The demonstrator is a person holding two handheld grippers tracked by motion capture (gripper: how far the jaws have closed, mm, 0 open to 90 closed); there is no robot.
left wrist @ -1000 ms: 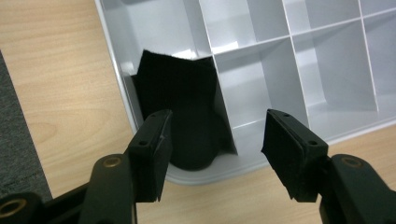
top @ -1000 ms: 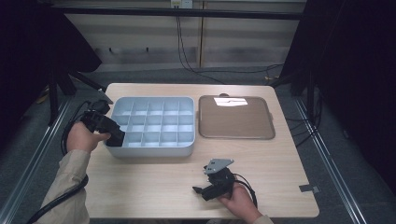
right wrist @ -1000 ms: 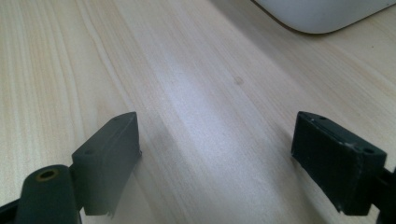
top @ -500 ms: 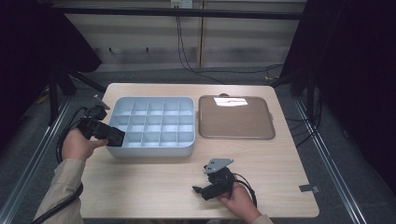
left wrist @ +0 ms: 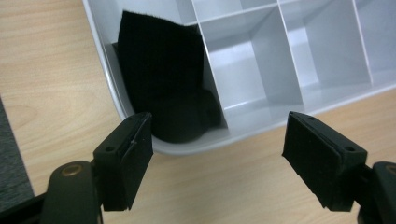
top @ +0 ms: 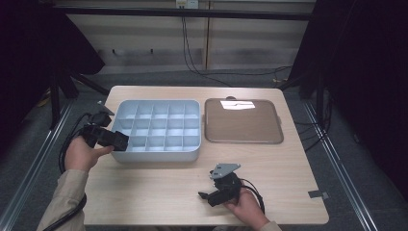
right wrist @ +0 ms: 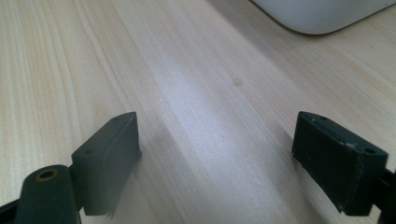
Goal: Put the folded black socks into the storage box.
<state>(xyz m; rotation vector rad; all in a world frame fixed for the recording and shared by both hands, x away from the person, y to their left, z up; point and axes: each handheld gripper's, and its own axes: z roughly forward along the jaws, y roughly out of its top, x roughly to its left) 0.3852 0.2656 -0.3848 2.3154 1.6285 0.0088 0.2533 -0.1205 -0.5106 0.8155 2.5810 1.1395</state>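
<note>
Judging by how things lie, the placing looks done: the grey compartment tray [top: 159, 130] sits just ahead of the left gripper [left wrist: 217, 154], whose jaws stand apart and empty. A black cloth piece [left wrist: 163, 88] rests in the corner cell straight beyond them. Nearer the person, the right gripper [right wrist: 217, 158] hangs spread wide over bare table [right wrist: 187, 93], holding nothing.

A cloth [left wrist: 163, 79] lies in the organizer's [top: 159, 156] near-left corner compartment, tray [top: 243, 139] to the right.
</note>
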